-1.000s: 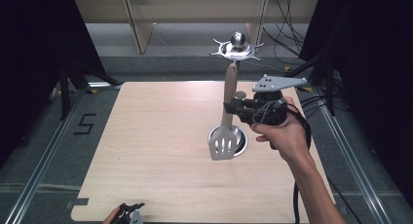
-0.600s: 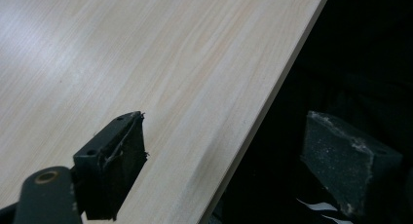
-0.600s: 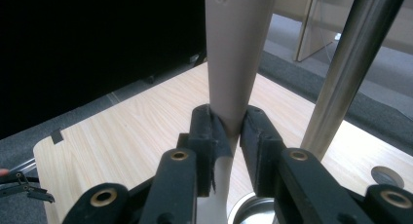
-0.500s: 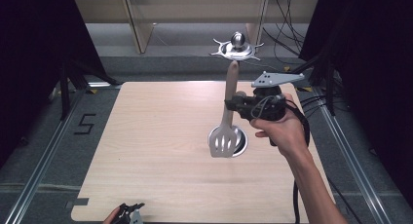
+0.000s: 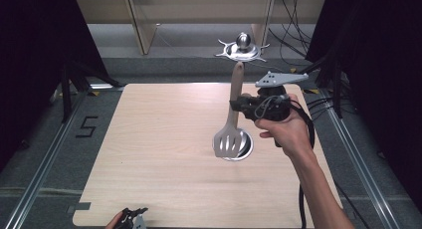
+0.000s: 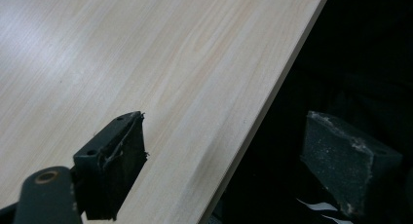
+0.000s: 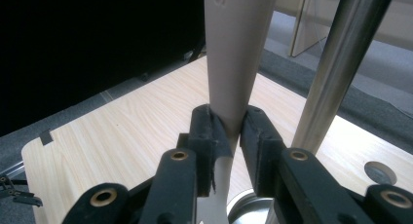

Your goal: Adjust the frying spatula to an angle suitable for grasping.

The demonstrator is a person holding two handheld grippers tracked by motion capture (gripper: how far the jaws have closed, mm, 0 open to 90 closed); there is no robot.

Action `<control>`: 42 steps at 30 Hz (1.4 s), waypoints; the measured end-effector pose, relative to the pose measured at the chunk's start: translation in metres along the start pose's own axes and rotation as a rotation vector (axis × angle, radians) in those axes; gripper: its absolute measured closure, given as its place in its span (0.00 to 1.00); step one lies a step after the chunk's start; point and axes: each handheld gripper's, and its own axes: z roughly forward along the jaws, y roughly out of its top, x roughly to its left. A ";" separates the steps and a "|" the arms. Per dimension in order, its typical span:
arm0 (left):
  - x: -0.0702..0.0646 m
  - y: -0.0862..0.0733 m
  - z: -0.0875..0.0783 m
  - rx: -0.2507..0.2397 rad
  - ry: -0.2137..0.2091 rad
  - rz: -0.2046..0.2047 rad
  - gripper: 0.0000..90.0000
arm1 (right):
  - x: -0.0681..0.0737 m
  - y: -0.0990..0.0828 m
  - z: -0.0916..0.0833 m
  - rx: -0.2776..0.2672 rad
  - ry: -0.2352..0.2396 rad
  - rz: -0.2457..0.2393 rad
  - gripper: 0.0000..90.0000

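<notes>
Above table (image 5: 149,154), right hand (image 5: 286,132) level, gripping spatula (image 5: 231,119)

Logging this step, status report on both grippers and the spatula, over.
Right gripper shut on spatula handle, slotted head hanging over the steel base. Left gripper open, idle at table edge. Steel pole close beside handle.

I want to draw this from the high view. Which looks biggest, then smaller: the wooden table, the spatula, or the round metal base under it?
1. The wooden table, easily the biggest.
2. The spatula, long, held up by the right gripper, so nearer the camera.
3. The round metal base, partly hidden behind the spatula's head, which looks about as wide.
</notes>
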 end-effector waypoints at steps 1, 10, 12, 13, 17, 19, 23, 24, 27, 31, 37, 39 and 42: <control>0.000 0.000 0.000 0.001 -0.002 0.002 0.17 | -0.001 0.000 0.000 -0.002 -0.004 -0.006 0.85; 0.000 0.000 0.001 -0.002 -0.016 -0.005 0.17 | -0.003 0.000 0.002 -0.011 -0.009 -0.016 0.84; 0.000 0.000 0.000 -0.002 -0.018 -0.005 0.17 | -0.003 0.000 0.002 -0.008 -0.009 -0.002 0.84; 0.000 0.000 0.000 -0.002 -0.013 -0.004 0.17 | -0.003 0.000 0.002 -0.005 -0.004 0.010 0.84; 0.000 0.000 0.001 -0.003 -0.021 -0.005 0.17 | -0.006 -0.001 0.003 -0.013 -0.014 0.011 0.83; 0.000 0.000 0.000 -0.002 -0.017 -0.005 0.17 | -0.007 -0.002 0.003 -0.023 -0.003 0.014 0.83; 0.000 0.000 0.000 0.001 -0.016 0.000 0.17 | -0.006 -0.002 0.001 -0.012 -0.004 0.030 0.83; -0.001 0.000 0.000 0.002 -0.024 -0.001 0.17 | -0.007 -0.003 0.001 -0.017 -0.016 0.014 0.83; -0.001 0.000 0.000 0.002 -0.023 0.000 0.17 | -0.008 -0.003 0.002 -0.031 -0.012 0.012 0.83; 0.000 0.000 0.000 0.002 -0.022 0.001 0.17 | -0.008 -0.003 0.002 -0.029 -0.021 0.023 0.80; -0.001 0.000 0.001 0.002 -0.025 0.000 0.17 | -0.010 -0.006 0.001 -0.031 -0.018 0.017 0.76; -0.001 0.000 0.001 0.002 -0.025 -0.001 0.17 | -0.010 -0.006 0.001 -0.035 -0.019 0.025 0.74; -0.001 0.000 0.001 0.003 -0.025 0.001 0.17 | -0.008 -0.006 0.000 -0.033 -0.013 0.053 0.71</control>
